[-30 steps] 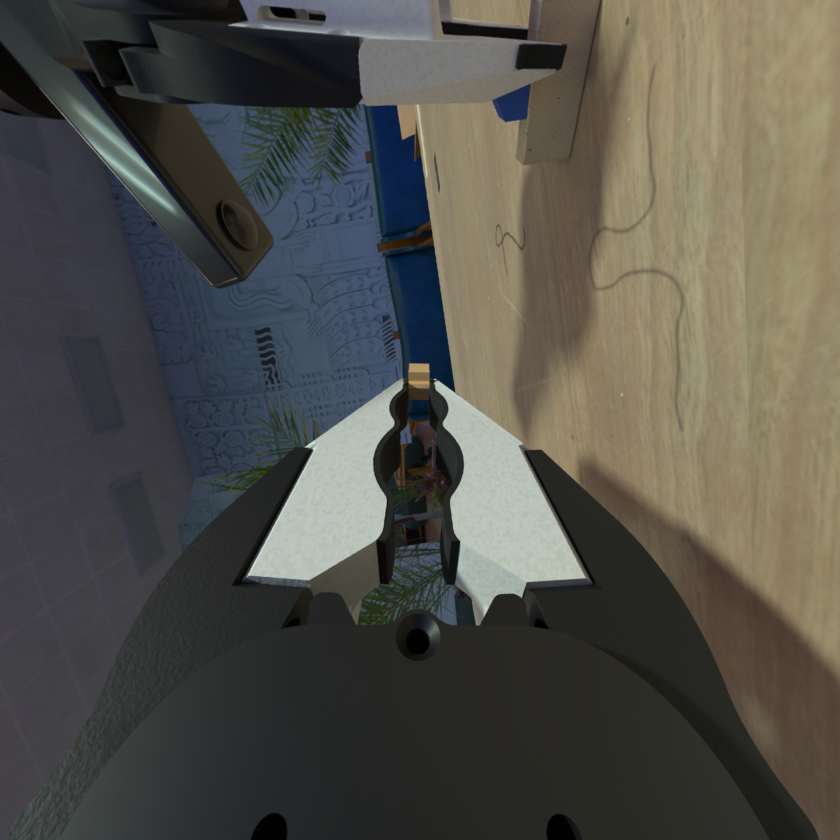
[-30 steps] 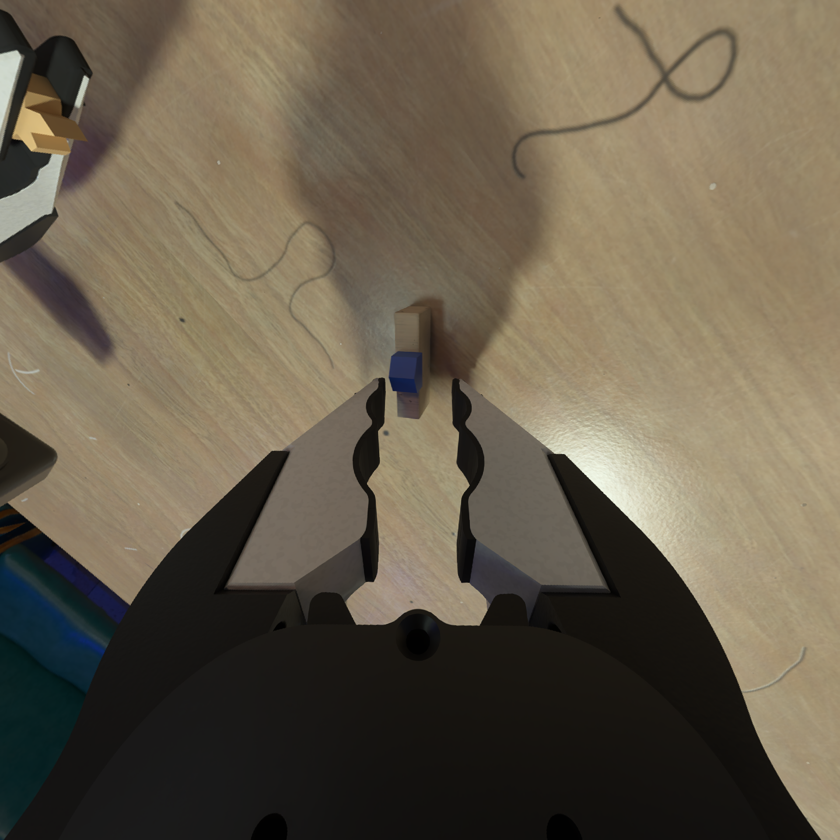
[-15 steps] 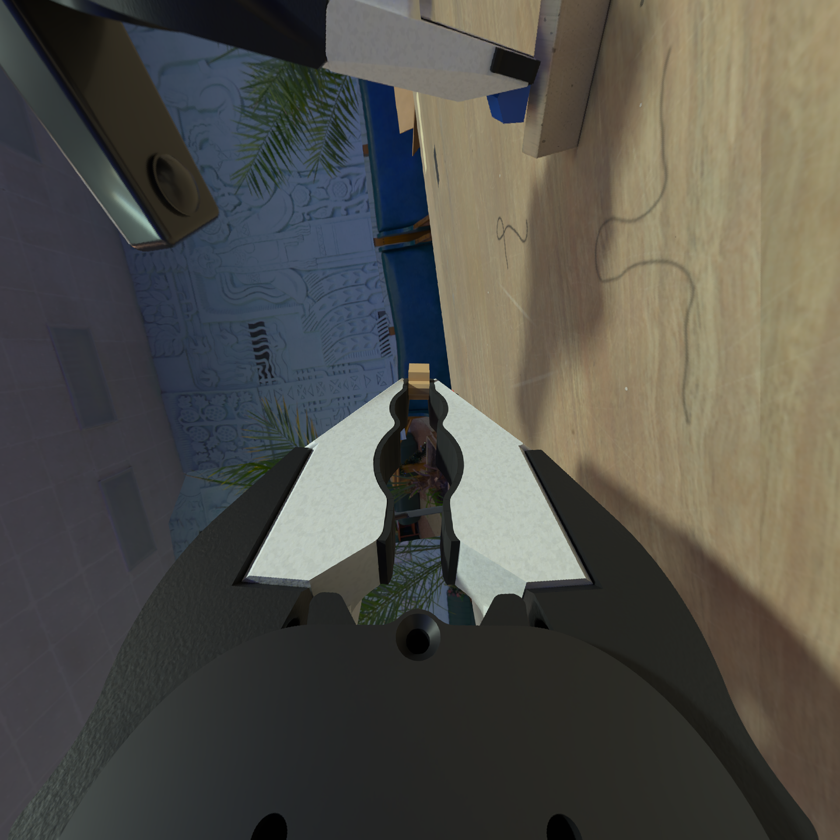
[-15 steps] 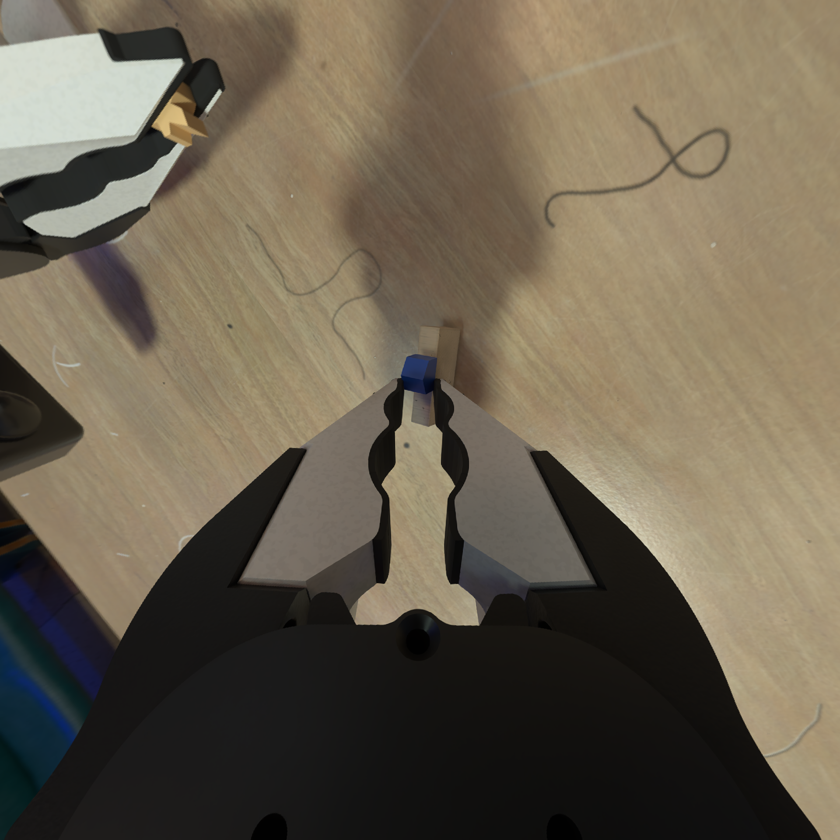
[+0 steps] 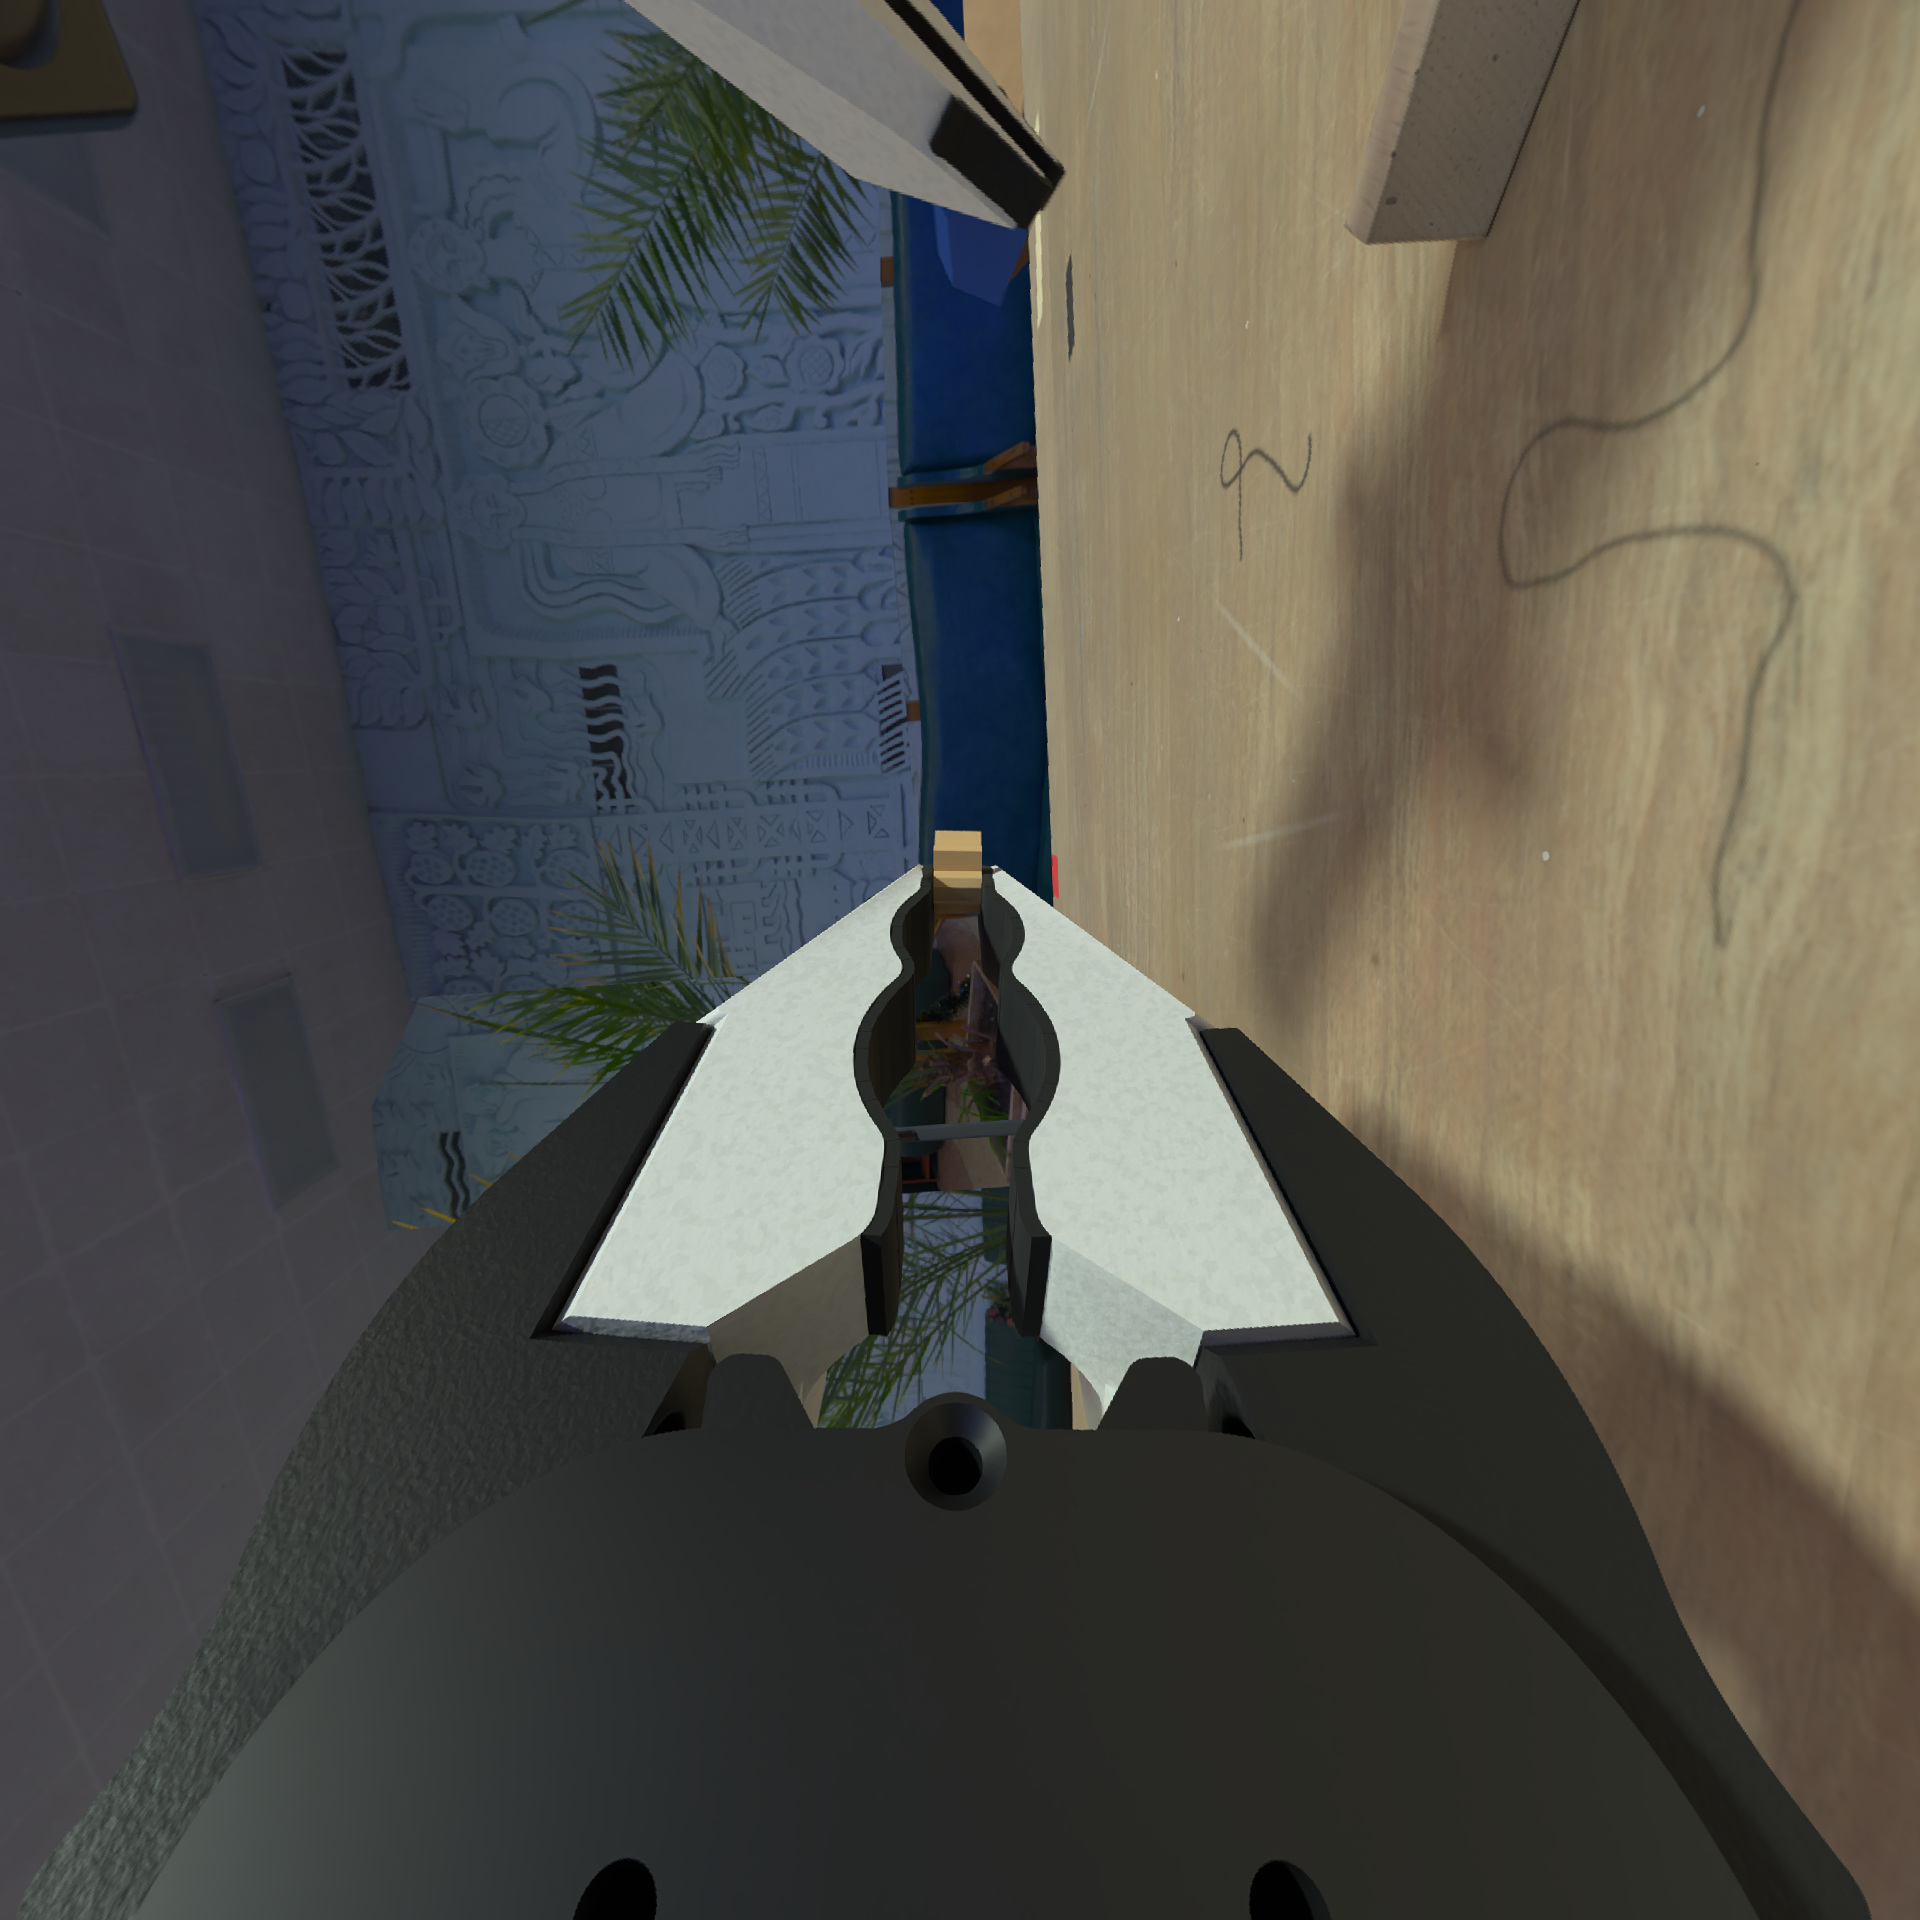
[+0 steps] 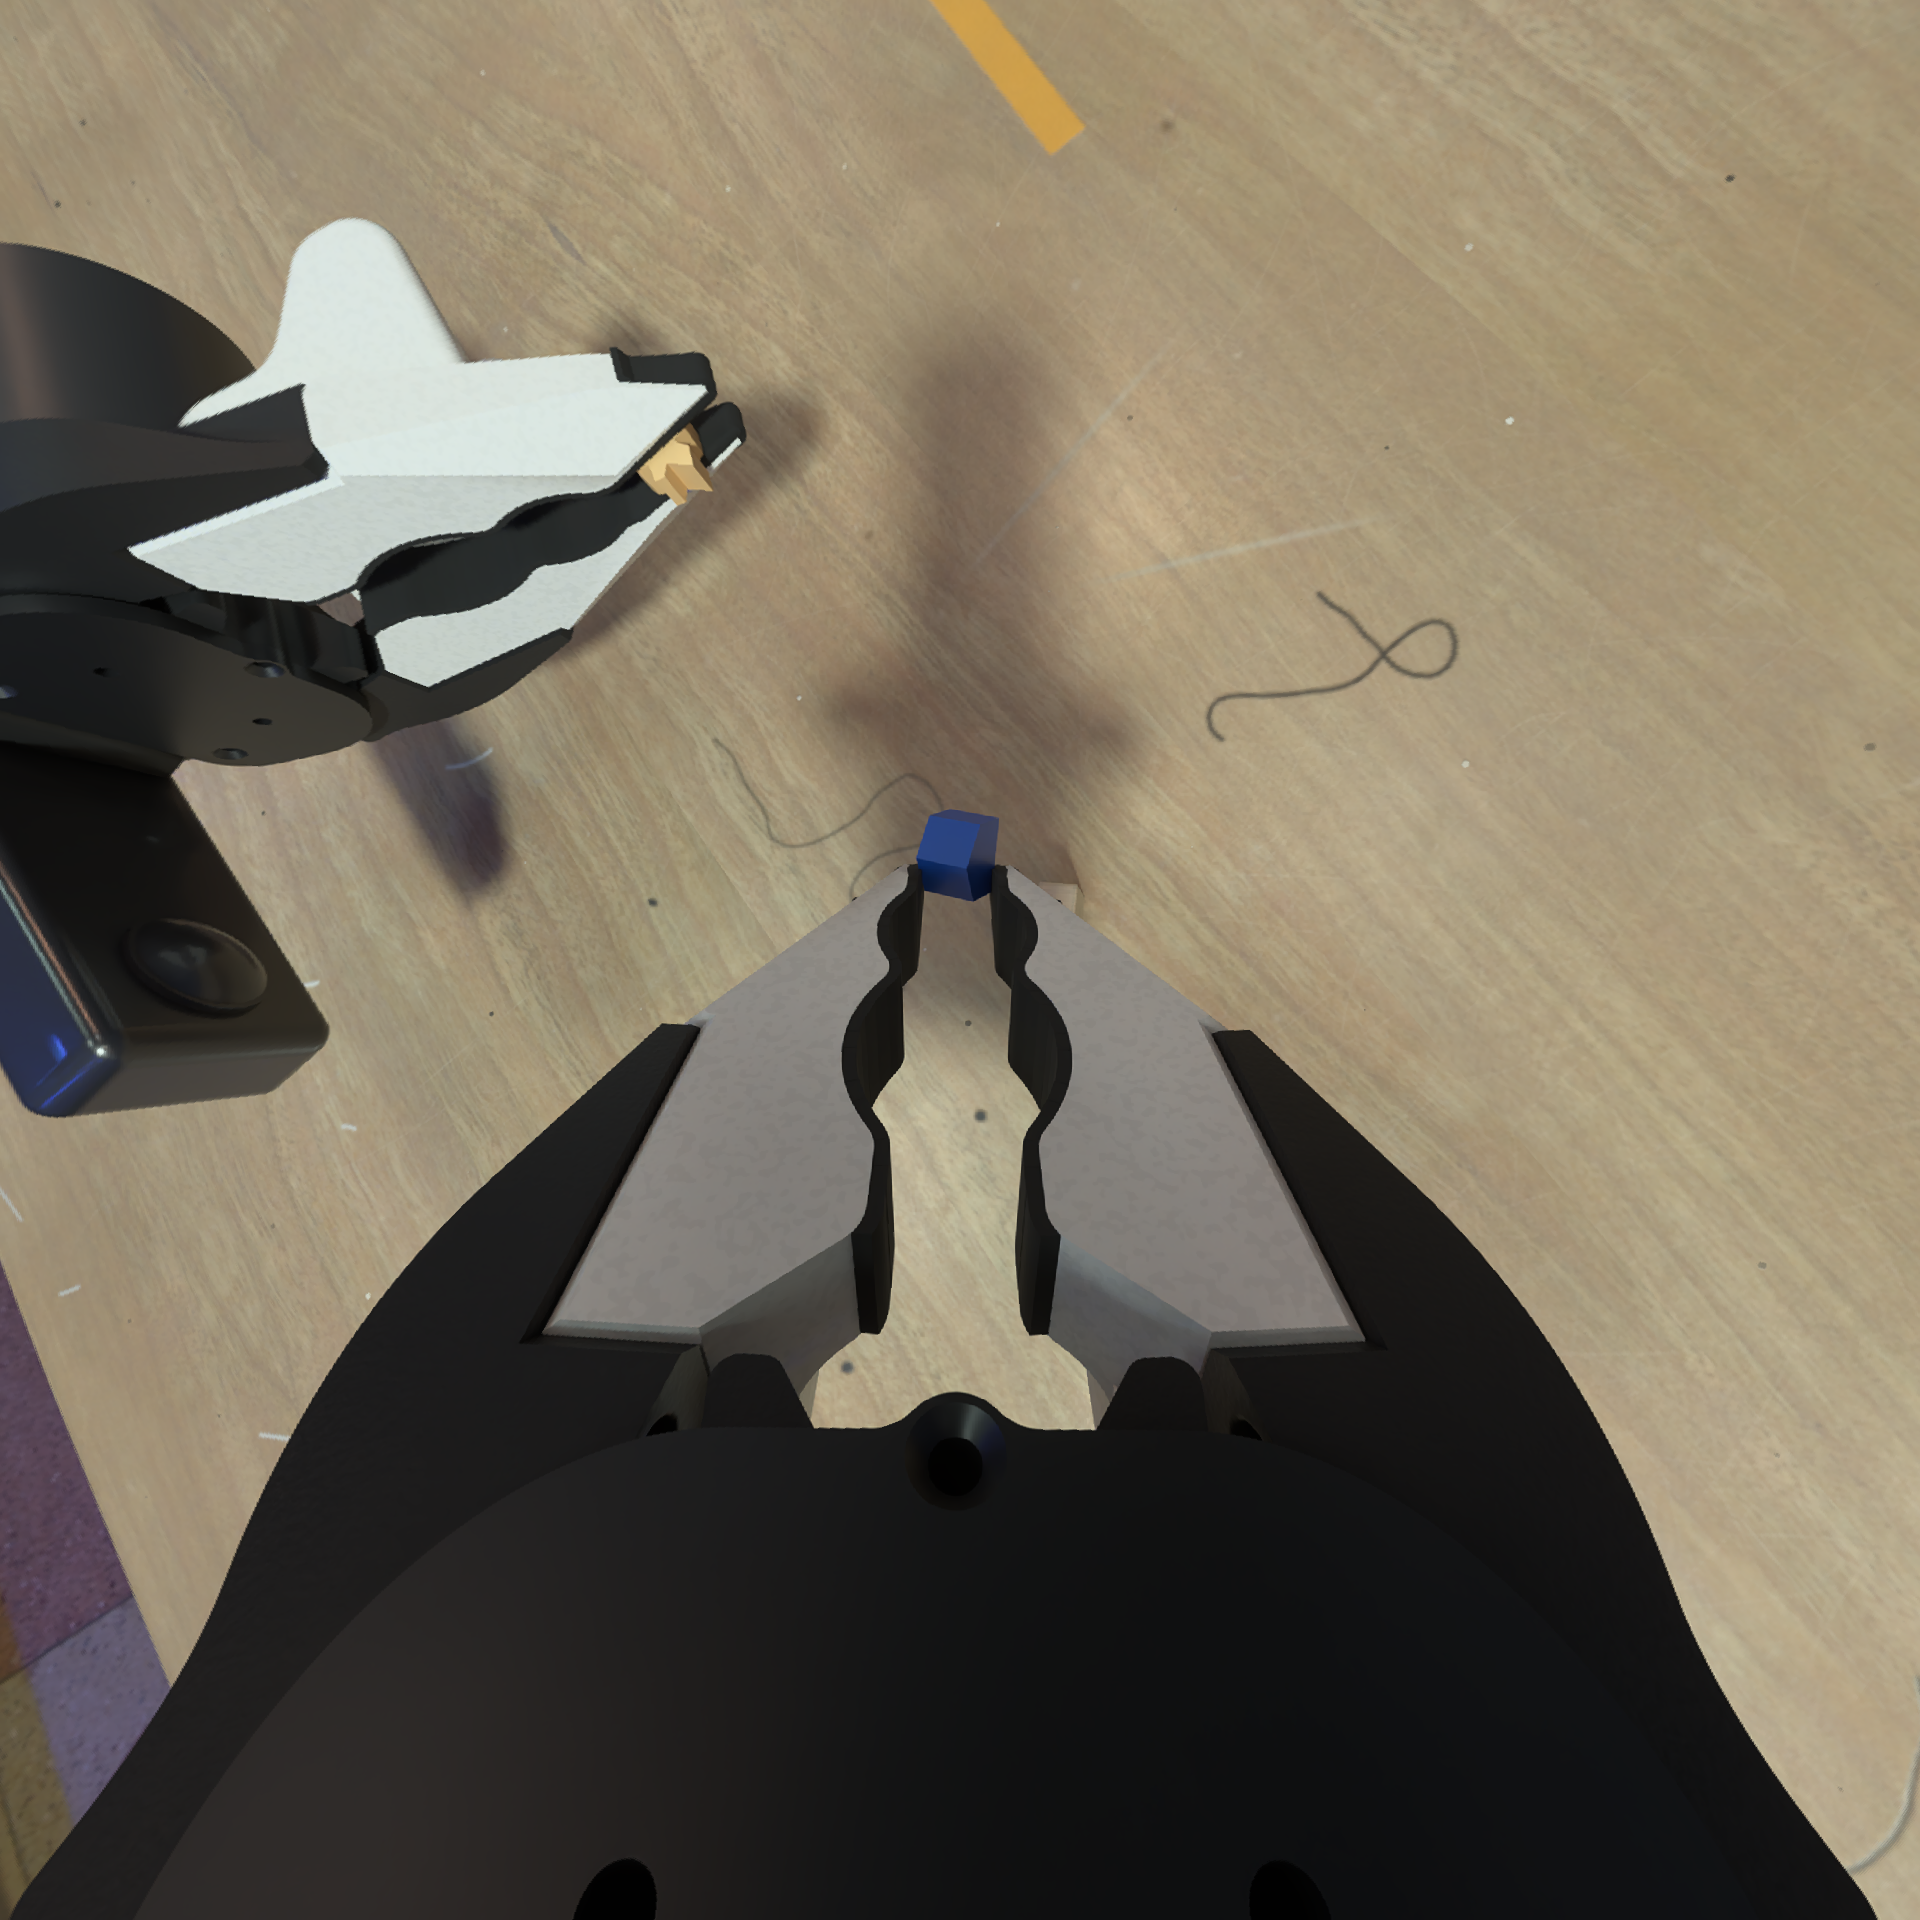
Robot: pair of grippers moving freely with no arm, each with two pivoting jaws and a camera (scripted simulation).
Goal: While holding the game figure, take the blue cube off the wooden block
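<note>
I note my left gripper (image 5: 958,883) clamped on the tan game figure (image 5: 957,860). My right gripper (image 6: 956,883) pinches the blue cube (image 6: 956,854) at its fingertips, above the wooden block (image 5: 1455,125).

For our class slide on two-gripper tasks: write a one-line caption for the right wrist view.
Right gripper pinches the blue cube above the wooden table; left gripper holds the tan game figure.

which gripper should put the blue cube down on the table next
Right. The right gripper is shut on the blue cube, lifted off the wooden block. The left gripper is busy, shut on the game figure.
</note>
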